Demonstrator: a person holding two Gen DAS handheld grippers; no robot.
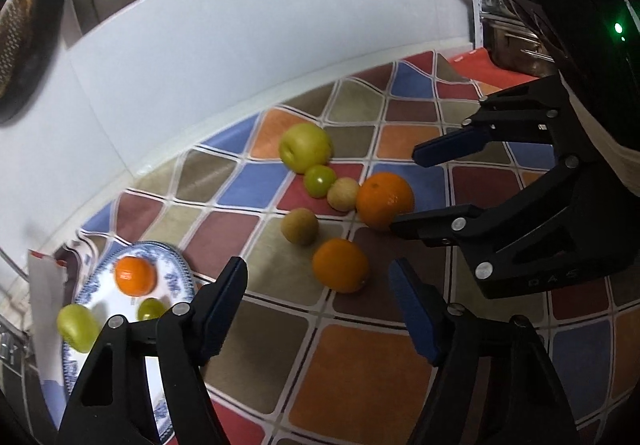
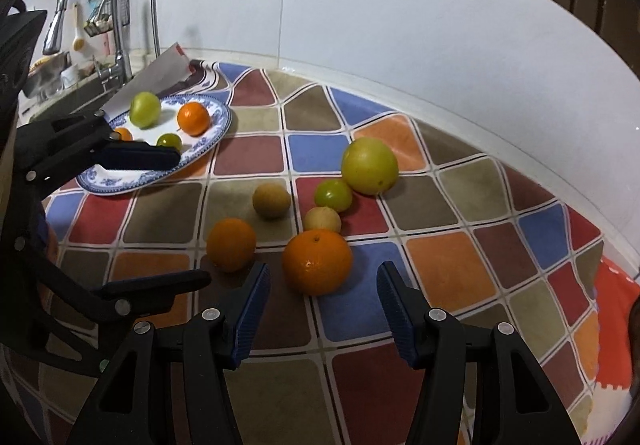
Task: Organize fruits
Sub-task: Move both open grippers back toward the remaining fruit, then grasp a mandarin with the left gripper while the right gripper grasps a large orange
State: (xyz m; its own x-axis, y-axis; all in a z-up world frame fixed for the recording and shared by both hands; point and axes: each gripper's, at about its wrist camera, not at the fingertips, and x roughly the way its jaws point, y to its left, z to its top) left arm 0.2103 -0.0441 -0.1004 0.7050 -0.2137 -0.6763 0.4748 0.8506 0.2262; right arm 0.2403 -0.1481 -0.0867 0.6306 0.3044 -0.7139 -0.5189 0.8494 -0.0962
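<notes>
Going left to right, the blue-patterned white china plate (image 2: 218, 125) is already holding some fruit; six pieces are lying loose on the checked cloth (image 2: 440, 265). The left gripper (image 1: 320, 305) is hanging apart and empty over the smaller round orange (image 1: 340, 265). The right gripper (image 2: 322, 309) is straddling the larger round orange (image 2: 317, 262), not touching. Next, probably, closing gently.
</notes>
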